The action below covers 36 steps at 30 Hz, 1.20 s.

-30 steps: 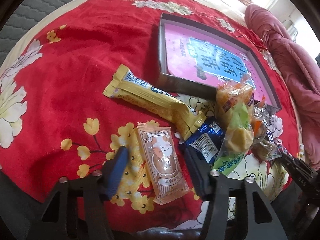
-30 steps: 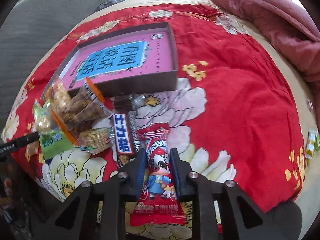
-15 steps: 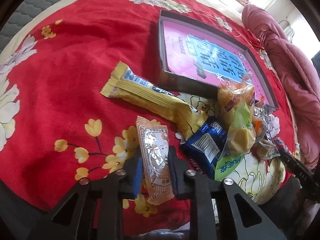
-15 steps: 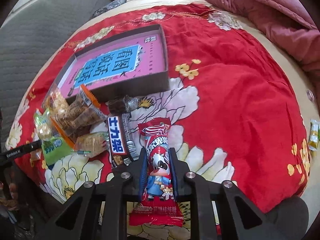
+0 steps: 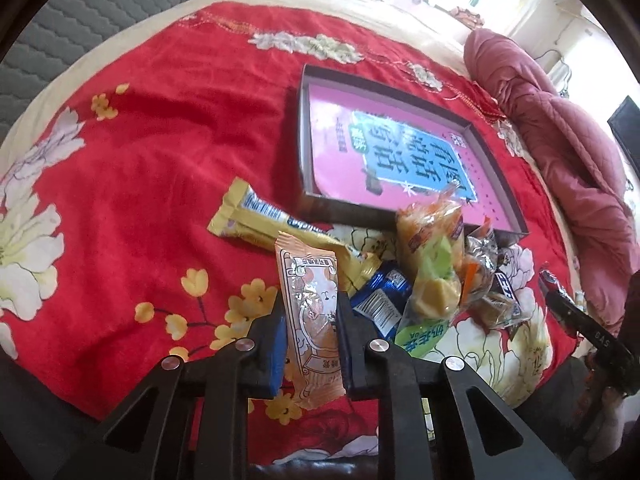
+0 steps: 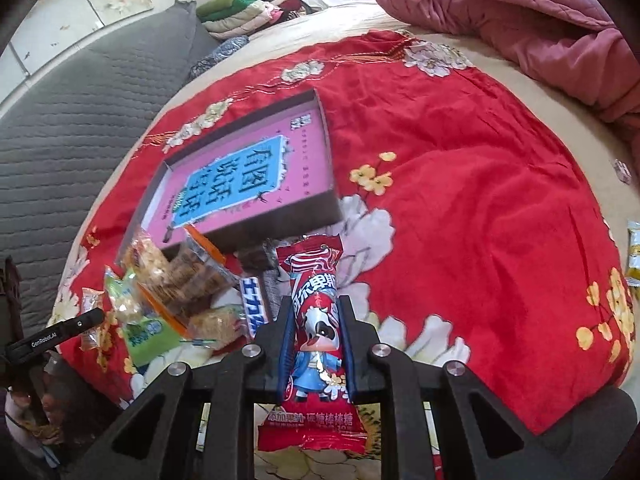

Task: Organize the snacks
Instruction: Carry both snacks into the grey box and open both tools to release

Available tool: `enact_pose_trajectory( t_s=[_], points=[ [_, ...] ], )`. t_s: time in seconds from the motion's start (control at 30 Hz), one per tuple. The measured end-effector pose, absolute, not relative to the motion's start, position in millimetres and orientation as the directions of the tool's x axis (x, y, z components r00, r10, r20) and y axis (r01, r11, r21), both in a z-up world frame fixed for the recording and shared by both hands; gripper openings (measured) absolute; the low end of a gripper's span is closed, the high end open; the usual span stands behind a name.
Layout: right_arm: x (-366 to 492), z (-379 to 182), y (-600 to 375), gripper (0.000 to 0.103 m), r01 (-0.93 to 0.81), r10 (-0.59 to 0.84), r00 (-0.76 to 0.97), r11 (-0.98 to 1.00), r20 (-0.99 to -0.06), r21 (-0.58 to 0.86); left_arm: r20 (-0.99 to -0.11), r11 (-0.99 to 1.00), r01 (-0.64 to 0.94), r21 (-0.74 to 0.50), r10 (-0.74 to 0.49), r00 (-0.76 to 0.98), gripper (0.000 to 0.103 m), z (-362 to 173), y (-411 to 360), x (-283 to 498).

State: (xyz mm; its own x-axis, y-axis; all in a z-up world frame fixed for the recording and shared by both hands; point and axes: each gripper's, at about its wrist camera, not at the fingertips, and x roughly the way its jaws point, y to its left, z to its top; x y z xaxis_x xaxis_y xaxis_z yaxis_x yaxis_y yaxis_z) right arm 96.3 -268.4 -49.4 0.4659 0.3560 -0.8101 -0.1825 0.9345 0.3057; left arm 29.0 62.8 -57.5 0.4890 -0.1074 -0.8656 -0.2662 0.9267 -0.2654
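Observation:
My left gripper (image 5: 313, 322) is shut on an orange snack packet (image 5: 312, 304) with a cartoon cat, lifted a little off the red flowered cloth (image 5: 160, 140). My right gripper (image 6: 316, 330) is shut on a red lollipop packet (image 6: 316, 320) with a cartoon cow, also raised. A shallow dark box (image 5: 304, 120) (image 6: 276, 224) with a pink and blue printed bottom lies beyond both. Between them lies a pile of snacks: a long yellow packet (image 5: 256, 220), a blue packet (image 5: 380, 300), a green and yellow bag (image 5: 432, 280) (image 6: 136, 312), and a white-lettered bar (image 6: 254, 306).
A pink quilt (image 5: 560, 128) (image 6: 540, 20) is bunched at the bed's far side. A grey padded surface (image 6: 80, 112) borders the cloth. A small yellow packet (image 6: 634, 252) lies at the right edge. Folded clothes (image 6: 240, 12) are stacked far back.
My left gripper closed on the orange packet and lifted it up off the cloth. My right gripper, shut on the red packet throughout, raised it and turned slightly.

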Motion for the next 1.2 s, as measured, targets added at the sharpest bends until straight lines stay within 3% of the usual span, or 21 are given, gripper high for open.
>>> enact_pose_trajectory(
  t_s=[0.63, 1.2],
  points=[
    [161, -24, -225, 0.02, -0.288, 0.458, 0.559, 0.889, -0.691, 0.355, -0.844, 0.924, -0.282, -0.258, -0.073, 0.532, 0.022, -33, 62, 74],
    [213, -49, -210, 0.02, -0.285, 0.474, 0.581, 0.88, -0.661, 0.38, -0.841, 0.913, -0.337, -0.229, -0.012, 0.54, 0.022, -40, 52, 160]
  ],
)
